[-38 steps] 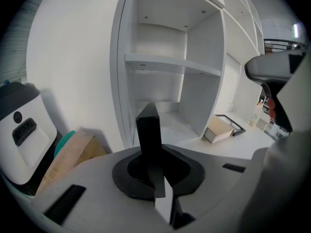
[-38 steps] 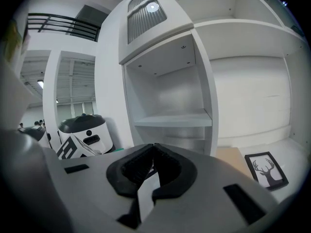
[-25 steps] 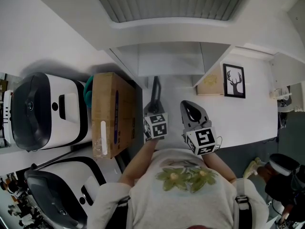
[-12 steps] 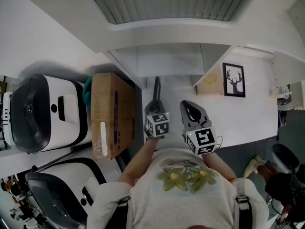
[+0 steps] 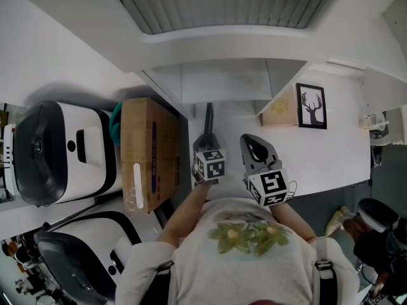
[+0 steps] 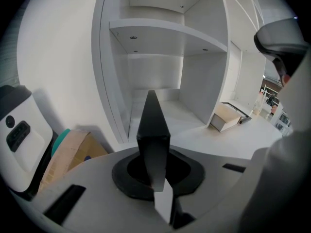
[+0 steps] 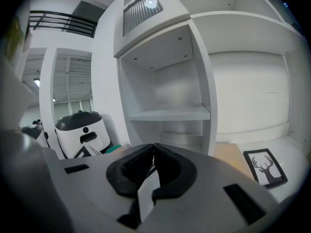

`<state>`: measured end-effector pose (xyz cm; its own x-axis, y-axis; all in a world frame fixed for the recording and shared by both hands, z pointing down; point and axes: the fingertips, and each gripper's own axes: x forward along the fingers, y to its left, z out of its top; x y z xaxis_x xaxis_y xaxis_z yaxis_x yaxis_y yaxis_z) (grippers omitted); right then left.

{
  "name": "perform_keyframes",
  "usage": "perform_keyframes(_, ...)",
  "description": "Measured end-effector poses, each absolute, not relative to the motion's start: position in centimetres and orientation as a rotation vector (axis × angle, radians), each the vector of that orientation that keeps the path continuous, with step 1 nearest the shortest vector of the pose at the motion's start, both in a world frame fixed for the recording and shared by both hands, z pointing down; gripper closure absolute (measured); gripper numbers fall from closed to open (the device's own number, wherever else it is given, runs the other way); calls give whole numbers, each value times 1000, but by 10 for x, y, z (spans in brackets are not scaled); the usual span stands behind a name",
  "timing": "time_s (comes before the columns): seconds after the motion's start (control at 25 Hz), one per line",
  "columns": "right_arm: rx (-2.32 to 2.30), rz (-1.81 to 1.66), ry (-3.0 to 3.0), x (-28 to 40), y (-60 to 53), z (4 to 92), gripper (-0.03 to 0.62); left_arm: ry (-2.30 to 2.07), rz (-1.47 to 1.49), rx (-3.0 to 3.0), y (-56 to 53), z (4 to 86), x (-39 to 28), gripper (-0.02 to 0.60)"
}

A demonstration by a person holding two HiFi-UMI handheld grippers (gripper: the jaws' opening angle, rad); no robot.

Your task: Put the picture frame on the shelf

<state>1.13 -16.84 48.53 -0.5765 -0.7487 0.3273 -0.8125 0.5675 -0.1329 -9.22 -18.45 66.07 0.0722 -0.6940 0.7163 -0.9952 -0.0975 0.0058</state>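
- White fills most of the scene: a white shelf (image 5: 222, 81) with open compartments stands on a white table (image 5: 331, 161) against a white wall, and a strip of grey floor (image 5: 389, 183) shows past the table's right edge
- Left of the shelf stands a cardboard box (image 5: 149, 151) with something teal (image 5: 116, 124) tucked behind it, and further left are two white and black machines (image 5: 60, 148)
- Both tongs hover over the table in front of the shelf, side by side and near each other, close to the person's chest
- The left tongs (image 5: 208, 112) are pressed together with nothing between them, and they point down toward the foot of the shelf's narrow compartments
- The right tongs (image 5: 249, 142) are also closed on nothing, held nearer to level and facing the shelf
- The picture frame (image 5: 311, 107) is on the table in the wide bay to the right of the narrow compartments, with a tan wooden box (image 5: 280, 113) just beside it on its left
- The frame is ahead and to the right of the right tongs, well apart from both, and neither touches it
- It is a black frame with a deer-antler print and appears to lie face up
- Its long axis runs away from the person toward the back of the shelf, with the antlers at the far end
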Motion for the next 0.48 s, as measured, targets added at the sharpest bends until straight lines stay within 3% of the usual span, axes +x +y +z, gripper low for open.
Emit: perform_keyframes(0.48, 1298, 390, -2567, 10, -170, 485, 562, -1655, 790, 1848, -189, 667, -92, 538)
